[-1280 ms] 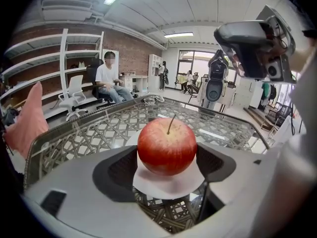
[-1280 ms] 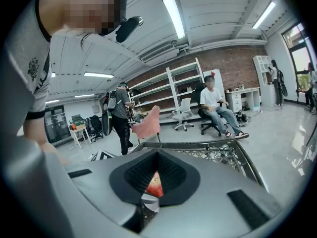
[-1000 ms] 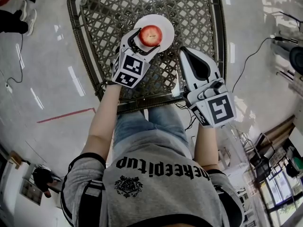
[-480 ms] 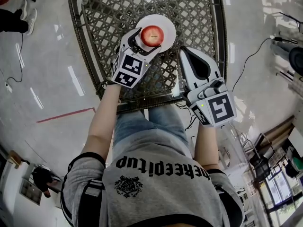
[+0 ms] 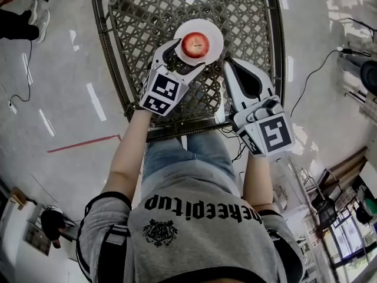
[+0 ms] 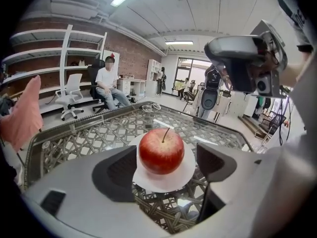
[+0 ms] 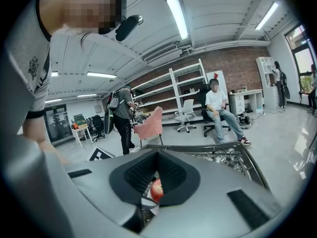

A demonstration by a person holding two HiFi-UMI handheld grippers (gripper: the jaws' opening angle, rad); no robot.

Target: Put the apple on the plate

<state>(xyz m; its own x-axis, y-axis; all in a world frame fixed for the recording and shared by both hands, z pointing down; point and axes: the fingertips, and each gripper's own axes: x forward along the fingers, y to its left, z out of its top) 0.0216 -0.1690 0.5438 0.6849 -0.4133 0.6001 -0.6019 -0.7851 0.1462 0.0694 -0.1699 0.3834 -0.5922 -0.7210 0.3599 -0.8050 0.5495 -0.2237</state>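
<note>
Apple point(image 5: 195, 44) rests on plate point(image 5: 215, 32) on worktop point(image 5: 247, 22); left gripper point(image 5: 184, 61) jaws wide, flanking it; right gripper point(image 5: 231, 66) jaws closed, empty.

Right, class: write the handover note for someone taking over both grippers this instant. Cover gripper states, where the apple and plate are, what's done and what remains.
Left gripper: open, one jaw on either side of the apple.
Right gripper: shut, empty, off to the plate's right.
Apple: stem up, resting on the white plate on the lattice table.
Done: apple on the plate, grip opened.
Left: draw the left gripper back without nudging the apple.
</note>
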